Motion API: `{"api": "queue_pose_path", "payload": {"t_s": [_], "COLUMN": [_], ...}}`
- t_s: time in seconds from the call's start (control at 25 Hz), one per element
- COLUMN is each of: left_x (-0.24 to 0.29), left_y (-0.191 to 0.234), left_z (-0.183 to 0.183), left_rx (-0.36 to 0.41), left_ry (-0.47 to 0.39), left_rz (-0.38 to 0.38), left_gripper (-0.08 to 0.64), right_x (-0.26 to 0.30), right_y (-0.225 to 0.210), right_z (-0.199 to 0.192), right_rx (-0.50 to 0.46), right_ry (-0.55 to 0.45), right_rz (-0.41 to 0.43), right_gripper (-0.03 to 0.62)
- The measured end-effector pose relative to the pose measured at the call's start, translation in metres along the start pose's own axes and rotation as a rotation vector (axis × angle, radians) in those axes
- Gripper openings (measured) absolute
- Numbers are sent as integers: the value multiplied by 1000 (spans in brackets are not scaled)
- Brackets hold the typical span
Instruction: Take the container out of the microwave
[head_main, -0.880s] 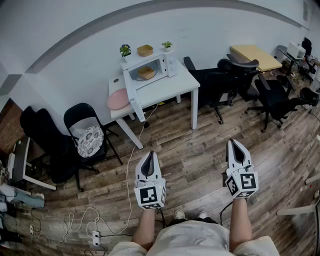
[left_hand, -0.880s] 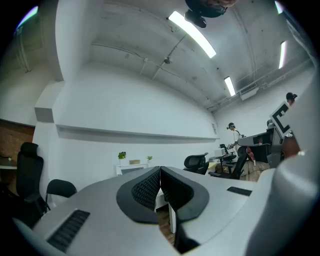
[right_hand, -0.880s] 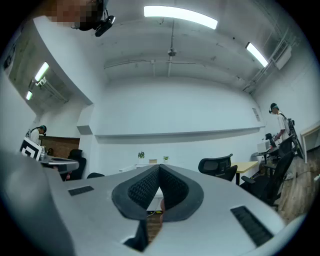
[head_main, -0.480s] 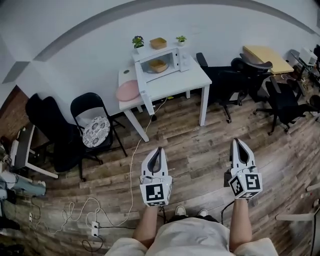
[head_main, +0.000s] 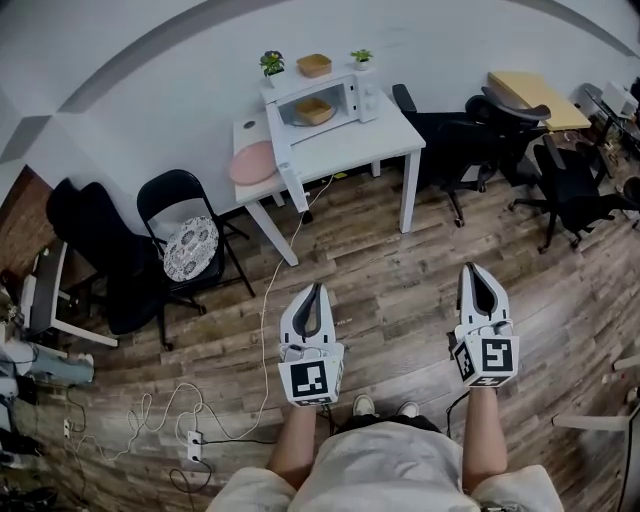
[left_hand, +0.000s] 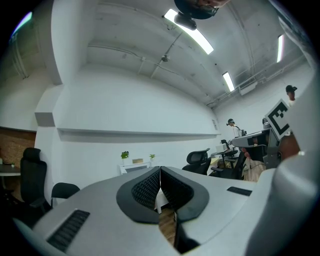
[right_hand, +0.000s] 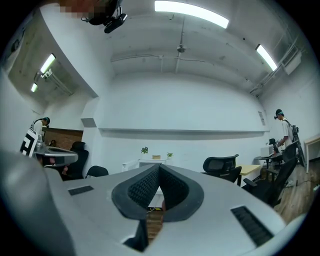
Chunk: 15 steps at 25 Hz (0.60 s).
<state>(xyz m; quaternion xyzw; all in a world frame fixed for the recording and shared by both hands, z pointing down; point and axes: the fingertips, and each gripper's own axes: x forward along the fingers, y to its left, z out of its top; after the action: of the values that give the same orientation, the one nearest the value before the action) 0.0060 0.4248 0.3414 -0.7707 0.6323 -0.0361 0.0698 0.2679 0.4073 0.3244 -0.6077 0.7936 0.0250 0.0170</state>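
Head view, one microwave (head_main: 337, 85), two containers (head_main: 314, 111) (head_main: 314, 66), two plants (head_main: 271, 63) (head_main: 361, 58)

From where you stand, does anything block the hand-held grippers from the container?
Nothing visible: the microwave door stands open on the container; only floor lies before the left hand-held gripper and right hand-held gripper.

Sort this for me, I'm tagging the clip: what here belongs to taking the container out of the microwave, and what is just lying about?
For the job: microwave, door open; container inside it; left claw, right claw, both shut, empty.
Lying about: bowl on the microwave, two plants, pink plate, folding chair, office chairs.
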Motion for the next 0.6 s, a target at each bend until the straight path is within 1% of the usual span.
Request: {"api": "queue_pose_path", "payload": {"t_s": [0.2,0.36,0.44,0.6], "left_x": [5,5,6,6], "left_y": [0,4,8,18], "left_z": [3,0,2,-1], "left_rx": [9,9,13,12], "left_ry": [-19,4,-13,-19], "left_rz": [-13,-17,-17,-12], "left_gripper": [9,9,9,9], "right_x": [6,8,11,17], "right_y": [3,8,11,22], "right_z": [-5,-7,-7,-10], "right_rx": [-3,-3,2,8], "right_ry": [16,21,17,30], "right_rz": [4,7,18,47], "right_gripper": [14,14,21,99]}}
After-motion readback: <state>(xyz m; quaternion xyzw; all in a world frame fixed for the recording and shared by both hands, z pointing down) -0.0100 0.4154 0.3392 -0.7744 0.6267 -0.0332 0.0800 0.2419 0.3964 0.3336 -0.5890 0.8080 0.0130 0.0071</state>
